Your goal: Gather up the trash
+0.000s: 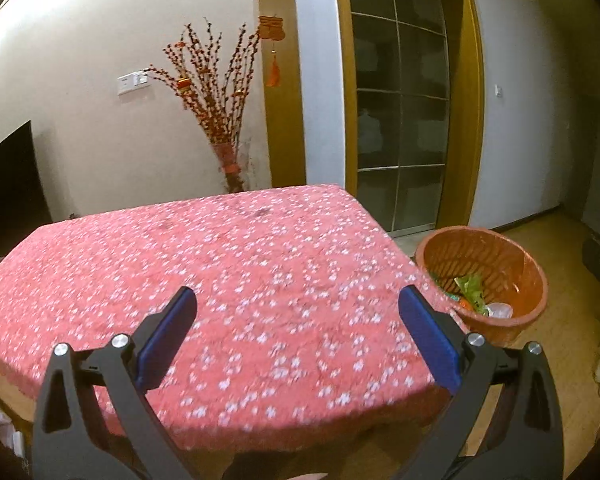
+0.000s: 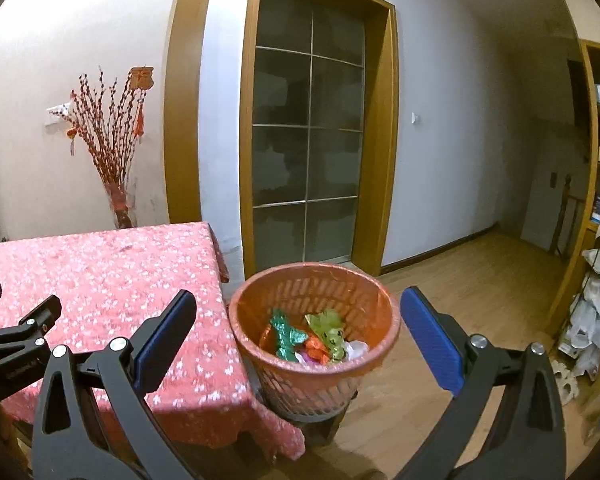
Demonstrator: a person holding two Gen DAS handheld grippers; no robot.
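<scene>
With both my left gripper [image 1: 298, 298] and right gripper [image 2: 298, 300] spread wide and empty, wrappers [image 2: 312, 338] in the basket [image 2: 388, 320], I judge collecting finished unless more trash appears.

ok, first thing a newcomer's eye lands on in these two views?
Probably the red floral tablecloth filling the left wrist view, with nothing visible on it. Next, the orange basket on the floor off the table's right corner, holding crumpled green, orange and white wrappers. Both tongs, left and right, are open and hold nothing; the right one hangs over the basket.
</scene>
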